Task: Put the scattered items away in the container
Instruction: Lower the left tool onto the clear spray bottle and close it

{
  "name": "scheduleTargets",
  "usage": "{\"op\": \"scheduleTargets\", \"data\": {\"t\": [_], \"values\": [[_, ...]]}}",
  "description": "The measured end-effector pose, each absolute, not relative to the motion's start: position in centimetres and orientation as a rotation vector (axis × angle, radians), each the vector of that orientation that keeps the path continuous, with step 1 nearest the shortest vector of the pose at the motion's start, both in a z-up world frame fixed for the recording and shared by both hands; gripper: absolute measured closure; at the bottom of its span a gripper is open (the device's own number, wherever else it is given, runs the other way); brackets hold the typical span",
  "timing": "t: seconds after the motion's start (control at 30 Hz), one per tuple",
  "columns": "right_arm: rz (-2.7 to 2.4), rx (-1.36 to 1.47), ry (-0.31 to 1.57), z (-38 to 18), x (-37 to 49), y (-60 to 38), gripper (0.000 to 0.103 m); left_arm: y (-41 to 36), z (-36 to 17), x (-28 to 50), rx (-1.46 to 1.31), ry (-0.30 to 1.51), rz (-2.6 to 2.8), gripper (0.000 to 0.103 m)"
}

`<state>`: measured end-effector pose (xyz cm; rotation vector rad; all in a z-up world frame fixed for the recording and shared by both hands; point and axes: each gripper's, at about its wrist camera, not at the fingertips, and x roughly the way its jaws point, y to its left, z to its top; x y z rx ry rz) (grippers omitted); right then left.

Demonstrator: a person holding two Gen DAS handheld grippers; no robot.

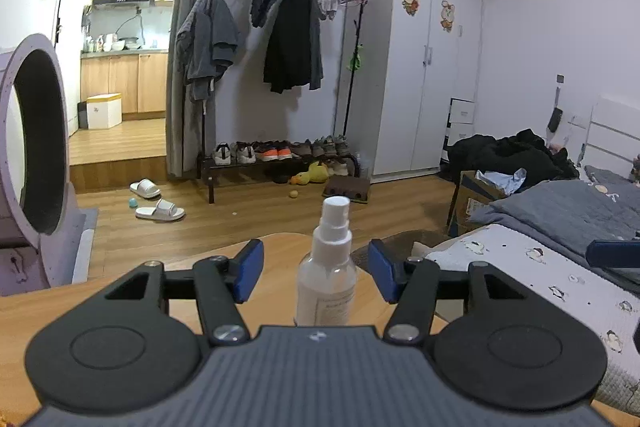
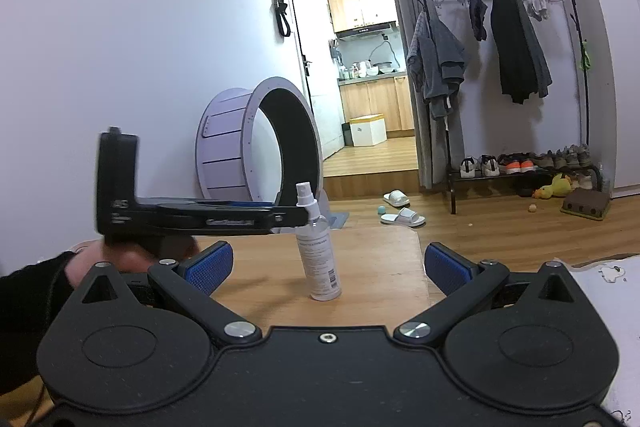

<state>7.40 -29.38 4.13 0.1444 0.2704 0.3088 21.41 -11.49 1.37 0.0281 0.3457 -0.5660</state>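
A clear spray bottle with a white nozzle stands upright on the round wooden table. It sits between the blue pads of my left gripper, which is open with a gap on each side of the bottle. In the right wrist view the same bottle stands mid-table, and the left gripper comes in from the left at the height of its neck, held by a hand in a black sleeve. My right gripper is open and nothing touches its pads; the bottle stands a little beyond them. No container is in view.
A large lilac wheel stands on the floor beyond the table's left side. A bed with a printed cover borders the table on the right, with a cardboard box beside it. Slippers and a clothes rack lie farther off.
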Motion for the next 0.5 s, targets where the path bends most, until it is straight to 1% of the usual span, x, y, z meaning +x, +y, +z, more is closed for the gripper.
{"op": "scheduleTargets", "data": {"t": [0.07,0.13,0.2,0.3,0.37,0.4,0.5], "values": [[0.315,0.143,0.27,4.1,7.2,-29.4,0.0,-11.9,1.4,21.5,0.037,0.342,-0.57,0.05],[0.323,0.141,0.269,4.1,7.2,-29.3,0.0,-12.2,1.3,21.7,0.049,0.354,-0.572,0.065],[0.325,0.141,0.268,4.1,7.1,-29.3,0.0,-12.6,1.2,21.9,0.06,0.364,-0.575,0.072],[0.326,0.14,0.268,4.1,7.1,-29.4,0.0,-12.6,1.3,21.7,0.064,0.355,-0.571,0.074],[0.326,0.141,0.269,4.1,7.1,-29.5,0.0,-12.5,1.5,21.5,0.064,0.342,-0.568,0.081],[0.326,0.14,0.269,4.1,7.1,-29.5,0.0,-12.4,1.7,21.3,0.061,0.334,-0.565,0.083],[0.331,0.144,0.27,4.3,7.0,-29.9,0.0,-11.9,2.5,20.7,0.051,0.325,-0.561,0.083]]}}
